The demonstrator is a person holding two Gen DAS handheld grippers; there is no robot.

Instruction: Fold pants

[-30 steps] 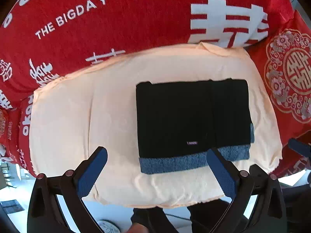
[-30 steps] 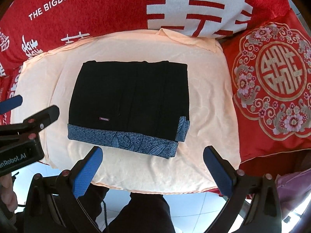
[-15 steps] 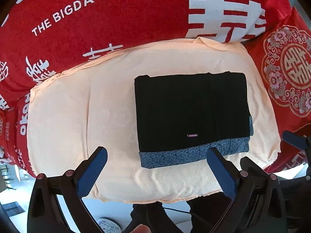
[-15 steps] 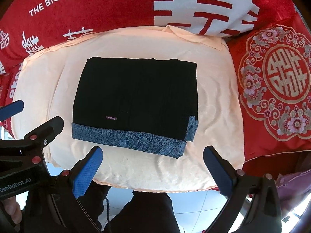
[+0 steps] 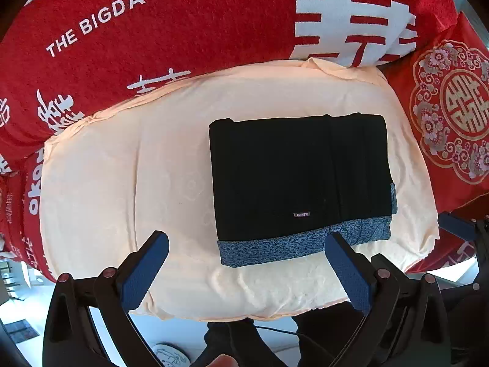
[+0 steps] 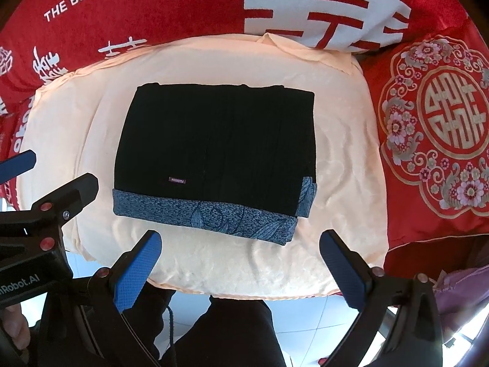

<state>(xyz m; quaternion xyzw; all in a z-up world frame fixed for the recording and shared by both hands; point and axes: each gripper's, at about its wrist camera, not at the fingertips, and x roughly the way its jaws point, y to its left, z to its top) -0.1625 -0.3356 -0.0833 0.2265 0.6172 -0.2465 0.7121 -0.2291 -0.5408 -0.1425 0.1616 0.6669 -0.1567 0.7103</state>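
Black pants point(image 5: 301, 177) lie folded in a neat rectangle w/ blue patterned waistband point(image 6: 201, 214) along the near edge, right of centre on a peach cushion point(image 5: 122, 183). Small label near the band. Nothing on top of them. Left gripper point(image 5: 244, 266) and right gripper point(image 6: 241, 263) both hover off the near edge, fingers spread wide, holding nothing, not touching fabric. Behind: red blanket point(image 5: 198, 24) w/ white lettering. To the right, a red embroidered pillow point(image 6: 443, 140), touching the cushion.

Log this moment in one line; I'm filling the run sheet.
pants: folded, on cushion | left gripper: open, clear | right gripper: open, clear
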